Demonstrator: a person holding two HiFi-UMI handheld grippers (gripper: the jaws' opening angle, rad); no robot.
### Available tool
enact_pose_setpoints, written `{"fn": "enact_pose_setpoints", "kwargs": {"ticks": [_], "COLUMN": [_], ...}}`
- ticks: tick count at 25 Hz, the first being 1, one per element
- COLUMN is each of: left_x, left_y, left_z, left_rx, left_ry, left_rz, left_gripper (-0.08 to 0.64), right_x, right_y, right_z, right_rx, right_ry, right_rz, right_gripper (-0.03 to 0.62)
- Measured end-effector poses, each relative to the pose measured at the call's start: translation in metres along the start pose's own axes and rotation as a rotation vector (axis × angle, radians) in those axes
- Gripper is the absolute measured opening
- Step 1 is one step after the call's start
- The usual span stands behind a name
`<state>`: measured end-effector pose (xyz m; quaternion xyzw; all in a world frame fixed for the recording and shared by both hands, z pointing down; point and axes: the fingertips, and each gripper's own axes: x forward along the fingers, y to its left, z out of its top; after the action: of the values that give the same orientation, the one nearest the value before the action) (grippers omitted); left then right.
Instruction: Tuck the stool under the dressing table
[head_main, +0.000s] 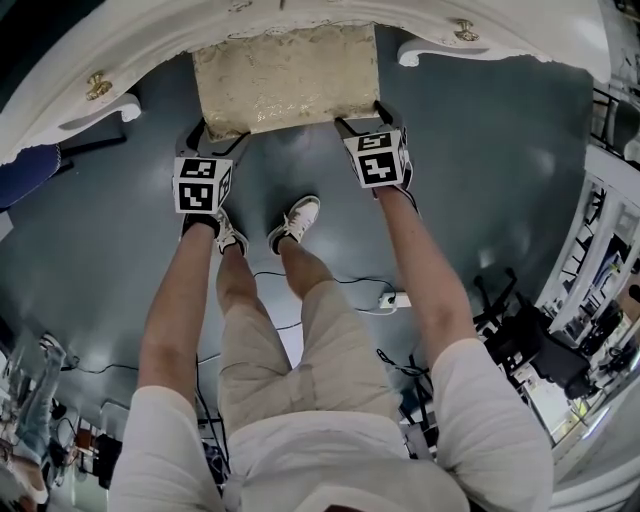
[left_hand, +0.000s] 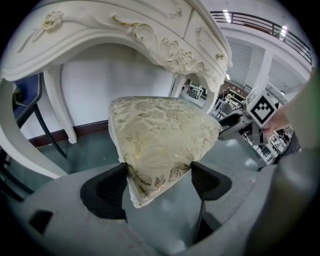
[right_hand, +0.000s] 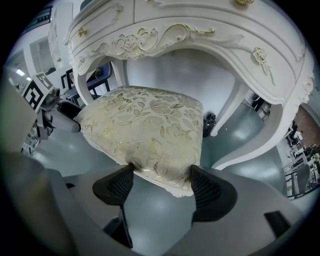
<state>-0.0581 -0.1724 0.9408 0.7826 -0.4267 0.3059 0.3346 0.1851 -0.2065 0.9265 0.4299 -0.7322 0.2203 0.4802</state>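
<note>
Seen from the head view, a person in pale shorts stood on a grey-blue floor (head_main: 480, 150), arms stretched forward and down. Two white sneakers (head_main: 297, 220) showed between the arms, and a white power strip (head_main: 393, 299) with a thin cable lay on the floor just beside the right leg.

Each hand held a gripper topped with a black-and-white marker cube. The left gripper (head_main: 218, 138) (left_hand: 160, 177) was clamped on the near left corner of the stool (head_main: 287, 75), its two dark ribbed pads pressed against either side of the cushion's edge. The right gripper (head_main: 368, 115) (right_hand: 162, 182) was clamped in the same way on the near right corner.

The stool (left_hand: 160, 135) (right_hand: 150, 125) had a square seat covered in cream fabric with a gold leaf pattern. Its far part sat beneath the curved front of the dressing table (head_main: 140, 45), while its near edge remained out in the open between the grippers.

The dressing table (left_hand: 125, 25) (right_hand: 200, 25) was white, with carved scrollwork touched with gold, small knobs and curved legs at either side of the stool. A blue chair (left_hand: 27, 97) stood beyond the table's left leg.
</note>
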Motion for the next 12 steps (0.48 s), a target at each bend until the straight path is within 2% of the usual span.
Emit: {"fn": "enact_pose_setpoints", "kwargs": {"ticks": [12], "left_x": [0.012], "left_y": [0.017], "left_z": [0.024], "left_rx": [-0.004], "left_ry": [-0.026], "left_rz": [0.014], "left_gripper": [0.411], "right_x": [0.014], "right_y": [-0.012], "right_z": [0.024], "right_rx": [0.023], "right_ry": [-0.014], "right_rz": [-0.023], "right_gripper": [0.362]}}
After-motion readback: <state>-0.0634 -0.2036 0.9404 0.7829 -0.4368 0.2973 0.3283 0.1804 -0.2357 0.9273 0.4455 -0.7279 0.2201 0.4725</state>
